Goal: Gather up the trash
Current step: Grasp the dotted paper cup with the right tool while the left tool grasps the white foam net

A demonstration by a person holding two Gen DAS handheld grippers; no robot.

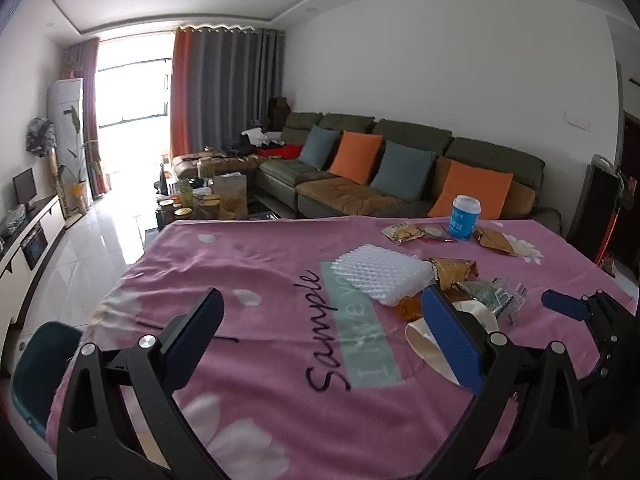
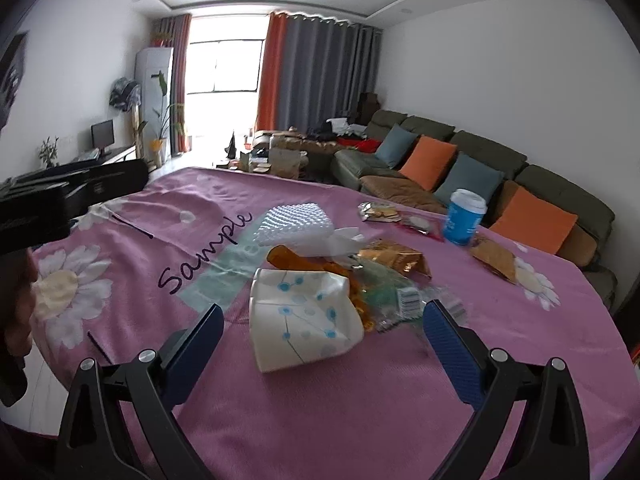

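Trash lies on a table covered by a pink flowered cloth (image 1: 248, 256) (image 2: 360, 400). A crushed white paper cup with blue dots (image 2: 304, 320) (image 1: 424, 340) lies just ahead of my right gripper (image 2: 320, 320), which is open and empty above the cloth. Behind the cup are a white foam net (image 2: 294, 222) (image 1: 380, 276), gold and orange wrappers (image 2: 394, 258) (image 1: 454, 270), a clear wrapper (image 2: 416, 300) and an upright blue cup with a white lid (image 2: 462, 216) (image 1: 465, 216). My left gripper (image 1: 320, 316) is open and empty over the cloth's left part.
More snack wrappers (image 1: 404, 233) (image 2: 492, 258) lie near the blue cup. A green sofa with orange and blue cushions (image 1: 380, 168) stands behind the table. A teal chair (image 1: 40, 368) sits at the table's left edge. A cluttered coffee table (image 1: 204, 200) stands farther back.
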